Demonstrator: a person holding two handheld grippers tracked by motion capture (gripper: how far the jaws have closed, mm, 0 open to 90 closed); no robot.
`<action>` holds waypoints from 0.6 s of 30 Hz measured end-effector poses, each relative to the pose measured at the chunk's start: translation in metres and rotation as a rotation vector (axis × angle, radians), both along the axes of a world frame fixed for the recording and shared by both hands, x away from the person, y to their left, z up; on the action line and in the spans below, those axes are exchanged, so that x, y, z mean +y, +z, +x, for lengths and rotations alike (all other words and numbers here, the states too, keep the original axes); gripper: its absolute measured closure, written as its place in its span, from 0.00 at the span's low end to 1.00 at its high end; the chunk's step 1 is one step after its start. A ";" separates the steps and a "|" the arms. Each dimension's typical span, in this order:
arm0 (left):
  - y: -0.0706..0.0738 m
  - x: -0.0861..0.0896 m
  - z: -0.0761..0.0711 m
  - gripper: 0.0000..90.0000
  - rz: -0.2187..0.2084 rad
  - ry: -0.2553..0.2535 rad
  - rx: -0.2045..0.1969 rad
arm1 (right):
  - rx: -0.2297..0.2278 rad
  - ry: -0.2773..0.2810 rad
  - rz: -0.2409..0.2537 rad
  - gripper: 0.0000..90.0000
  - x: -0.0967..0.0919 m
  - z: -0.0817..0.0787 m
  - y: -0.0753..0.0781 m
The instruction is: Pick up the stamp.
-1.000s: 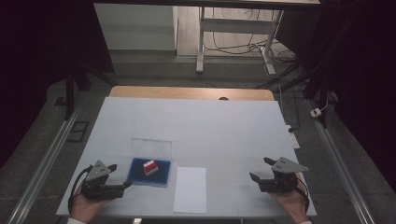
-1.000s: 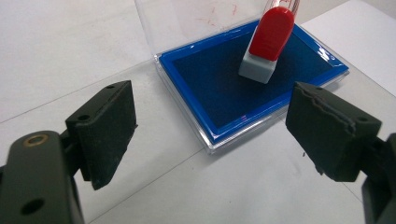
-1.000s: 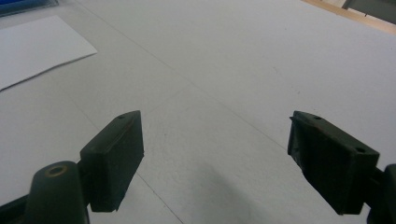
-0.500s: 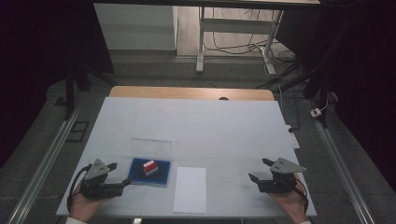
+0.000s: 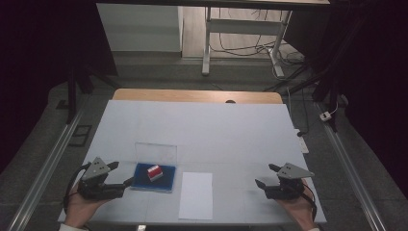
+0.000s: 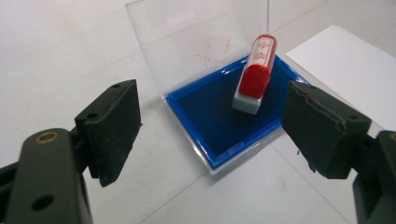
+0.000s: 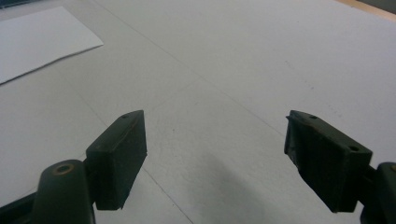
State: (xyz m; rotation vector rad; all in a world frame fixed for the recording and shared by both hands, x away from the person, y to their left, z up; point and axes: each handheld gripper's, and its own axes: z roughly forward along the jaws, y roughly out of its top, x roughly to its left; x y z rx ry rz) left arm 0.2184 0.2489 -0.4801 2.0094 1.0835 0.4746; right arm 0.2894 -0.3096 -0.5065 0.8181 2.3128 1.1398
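At the near left of the desk [image 5: 202, 125], the left gripper [image 5: 122, 174] sits in the person's left hand [image 5: 79, 209] with its jaws wide apart and nothing between them; they have just been closing a little. In the left gripper view the pads [image 6: 114, 128] flank open desk in front of the ink pad case [image 6: 229, 121], without touching it. Just beside that gripper to the right lies the ink pad case [image 5: 154, 177], a blue tray with its clear lid [image 5: 155, 153] standing upright along the far edge. A red stamp [image 5: 154, 172] rests on the blue pad, leaning toward the lid; the left gripper view shows the red stamp [image 6: 254, 77] tilted with its grey base on the ink. Nothing lies between the gripper and the case. Right of the case, close to it but apart, a white sheet of paper [image 5: 196, 195] lies flat. Well beyond it, at the near right, the right gripper [image 5: 266, 176] rests in the right hand [image 5: 296, 211], its jaws spread over bare desk, empty. Past the desk's far edge stand a pale cabinet [image 5: 139, 26] and a metal frame [image 5: 240, 29] with loose cables [image 5: 240, 45] on the floor
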 end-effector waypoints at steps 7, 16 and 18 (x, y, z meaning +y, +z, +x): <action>0.008 -0.010 0.005 0.24 0.024 -0.042 0.003 | 0.005 0.004 -0.003 0.24 0.001 0.000 -0.001; 0.018 -0.026 0.011 0.24 0.059 -0.098 0.012 | 0.014 0.005 -0.010 0.24 0.002 0.000 -0.002; 0.019 -0.029 0.013 0.24 0.061 -0.112 0.016 | 0.015 0.006 -0.010 0.24 0.002 0.000 -0.002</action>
